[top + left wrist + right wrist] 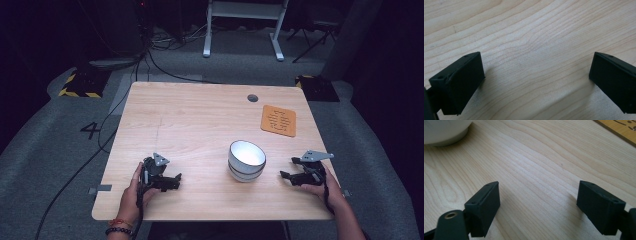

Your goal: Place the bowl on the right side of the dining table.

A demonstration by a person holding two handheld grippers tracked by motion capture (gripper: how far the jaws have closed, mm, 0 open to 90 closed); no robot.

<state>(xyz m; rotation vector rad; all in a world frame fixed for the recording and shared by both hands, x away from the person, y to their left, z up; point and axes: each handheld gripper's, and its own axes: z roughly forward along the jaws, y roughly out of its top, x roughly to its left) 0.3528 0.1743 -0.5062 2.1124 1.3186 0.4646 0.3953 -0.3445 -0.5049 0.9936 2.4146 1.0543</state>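
Low at the near left part of the pale wooden table (pixel 200 115): the left gripper (pixel 176 181), black, two-jawed, held in the left hand (pixel 132 192) with the forearm coming in from the near edge and a beaded band at the wrist. Pointing across the table toward the middle, jaws close above the wood. In the left gripper view (pixel 536 75), jaws spread wide, bare wood grain between the pads, nothing gripped.

At the near right part: the right gripper (pixel 286 176), same build, grey three-cornered plate on top, held in the right hand (pixel 322 190), wrist angled inward so the jaws point back toward the middle. In the right gripper view (pixel 539 202), jaws standing wide, only wood between them.

Between the two grippers, nearer the right one: two stacked round white ceramic bowls (pixel 246 160), upright, just ahead of the right gripper's jaws and apart from them; well ahead of the left gripper's. Rounded foot of the stack at upper left in the right gripper view (pixel 444 132).

Beyond the right gripper, farther up the table: a flat orange square mat with cut-out pattern (pixel 278 120), its corner in the right gripper view (pixel 621 128).
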